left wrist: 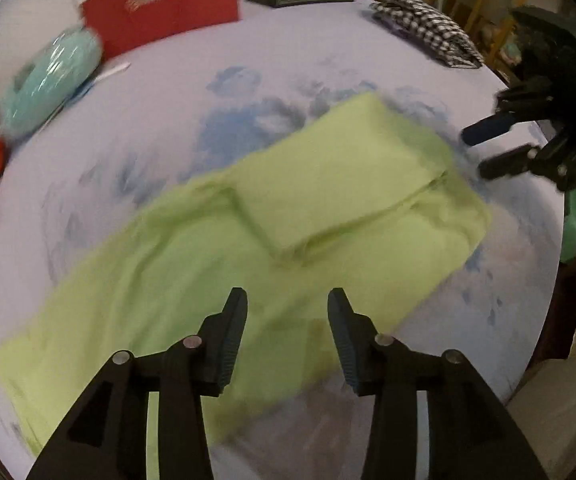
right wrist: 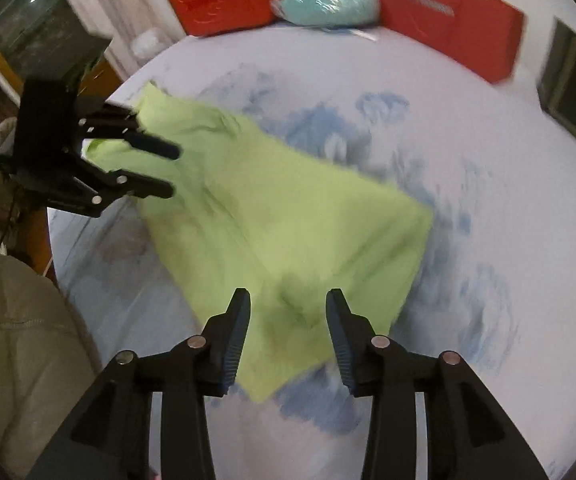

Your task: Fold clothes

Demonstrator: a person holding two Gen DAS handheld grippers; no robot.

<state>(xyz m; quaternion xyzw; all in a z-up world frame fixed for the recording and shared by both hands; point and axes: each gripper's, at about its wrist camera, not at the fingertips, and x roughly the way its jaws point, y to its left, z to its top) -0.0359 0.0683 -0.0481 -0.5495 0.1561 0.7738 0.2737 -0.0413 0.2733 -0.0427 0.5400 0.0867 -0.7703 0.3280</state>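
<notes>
Left wrist view: my left gripper (left wrist: pixel 287 300) hangs spread, empty, above the green garment (left wrist: pixel 248 248), whose long axis runs diagonally toward my right gripper (left wrist: pixel 474 152).

Right wrist view: right gripper (right wrist: pixel 287 300), spread, hovers over the garment's near corner, mid-table (right wrist: pixel 488 200).

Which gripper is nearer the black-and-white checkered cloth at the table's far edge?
Right. In the left wrist view, the right gripper hovers open at the green garment's end, not far from the checkered cloth. The left gripper, also open, sits over the garment's opposite stretch.
</notes>
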